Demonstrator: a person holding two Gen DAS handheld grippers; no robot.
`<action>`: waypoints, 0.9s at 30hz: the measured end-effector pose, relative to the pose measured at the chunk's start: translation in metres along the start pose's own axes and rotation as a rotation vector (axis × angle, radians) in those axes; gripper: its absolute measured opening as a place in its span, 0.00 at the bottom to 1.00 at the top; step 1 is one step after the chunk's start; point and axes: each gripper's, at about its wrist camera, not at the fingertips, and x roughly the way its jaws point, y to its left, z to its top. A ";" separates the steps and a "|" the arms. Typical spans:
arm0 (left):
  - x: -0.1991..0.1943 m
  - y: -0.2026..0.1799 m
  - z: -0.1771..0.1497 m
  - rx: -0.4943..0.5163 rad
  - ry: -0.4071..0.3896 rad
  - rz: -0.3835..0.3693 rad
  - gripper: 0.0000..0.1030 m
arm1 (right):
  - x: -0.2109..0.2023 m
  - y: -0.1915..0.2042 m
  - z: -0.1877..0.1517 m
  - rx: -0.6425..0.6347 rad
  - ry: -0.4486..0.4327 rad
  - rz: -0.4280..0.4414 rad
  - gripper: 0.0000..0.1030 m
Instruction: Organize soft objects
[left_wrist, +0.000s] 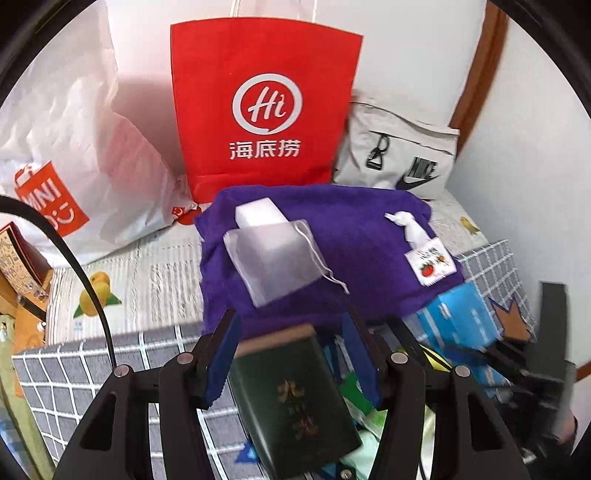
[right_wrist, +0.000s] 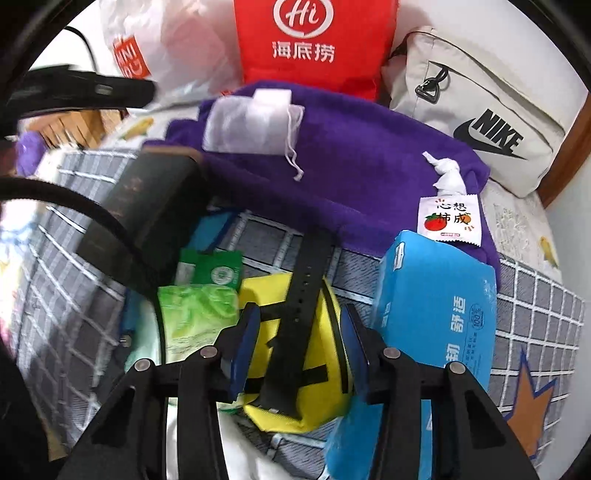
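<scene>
A purple towel (left_wrist: 354, 251) lies on the bed, with a white mesh pouch (left_wrist: 273, 254) and a small tomato-print wet-wipe sachet (left_wrist: 432, 264) on it. My left gripper (left_wrist: 291, 328) is open, its blue pads either side of a dark green box (left_wrist: 295, 398) that lies between them. My right gripper (right_wrist: 299, 325) is open over a yellow pouch (right_wrist: 295, 369) with a black strap (right_wrist: 299, 302) across it. A blue tissue pack (right_wrist: 436, 314) lies right of it, green sachets (right_wrist: 199, 306) left. The dark box (right_wrist: 147, 218) and purple towel (right_wrist: 351, 166) also show in the right wrist view.
A red Hi paper bag (left_wrist: 266, 107), a white Miniso plastic bag (left_wrist: 74, 147) and a grey Nike bag (left_wrist: 402, 151) stand against the wall. A grey checked cloth (right_wrist: 535, 306) covers the bed. A black cable (left_wrist: 85, 273) crosses at left.
</scene>
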 end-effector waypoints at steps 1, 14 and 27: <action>-0.005 0.000 -0.005 0.000 -0.005 -0.012 0.54 | 0.002 0.000 0.000 -0.003 0.009 -0.001 0.44; -0.037 0.001 -0.034 0.007 -0.045 -0.031 0.57 | 0.015 -0.005 0.003 0.001 0.048 0.024 0.22; -0.049 0.005 -0.052 0.017 -0.027 0.010 0.57 | -0.011 -0.007 0.001 0.018 0.009 0.057 0.21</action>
